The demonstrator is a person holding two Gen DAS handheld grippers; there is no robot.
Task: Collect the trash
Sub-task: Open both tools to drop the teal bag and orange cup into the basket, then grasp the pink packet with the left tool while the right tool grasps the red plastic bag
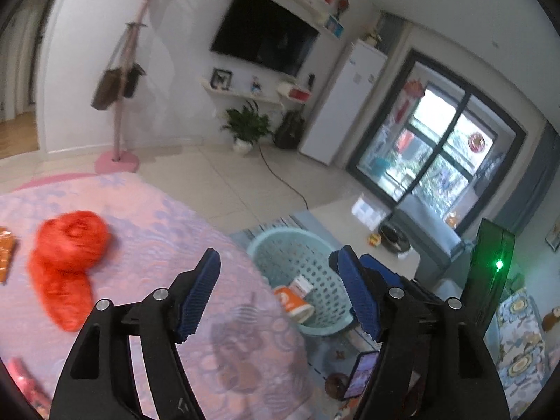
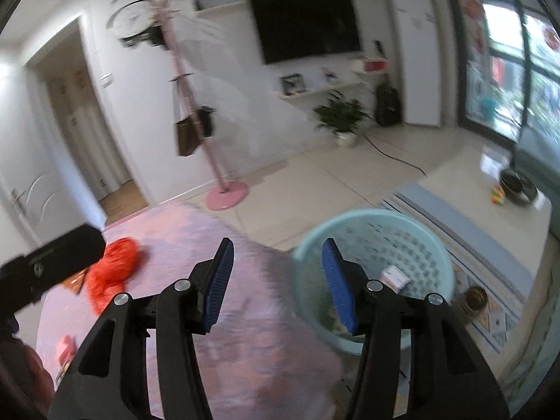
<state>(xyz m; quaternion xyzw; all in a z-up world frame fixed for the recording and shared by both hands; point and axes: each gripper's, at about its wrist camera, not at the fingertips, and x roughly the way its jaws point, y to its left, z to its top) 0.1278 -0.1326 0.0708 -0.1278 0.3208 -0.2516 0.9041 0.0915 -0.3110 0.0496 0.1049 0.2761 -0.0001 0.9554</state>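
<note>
My left gripper (image 1: 276, 262) hangs open over the edge of a pink bedspread (image 1: 157, 217), nothing between its blue pads. Just beyond stands a teal perforated basket (image 1: 269, 241) on the floor, with an orange cup (image 1: 292, 302) and a small white box (image 1: 301, 285) inside. A crumpled red bundle (image 1: 66, 255) lies on the bed to the left, next to an orange wrapper (image 1: 5, 252). My right gripper (image 2: 278, 248) is open and empty too, above the bed edge beside the basket (image 2: 371, 218). In that view the red bundle (image 2: 112, 269) lies far left.
A red packet (image 1: 24, 381) lies at the bed's near left. A phone (image 1: 362, 372) and a jar (image 2: 474, 299) rest on the rug by the basket. A pink coat stand (image 2: 227, 192), a potted plant (image 2: 341, 115), a floor cable and a low table (image 2: 490, 182) stand beyond.
</note>
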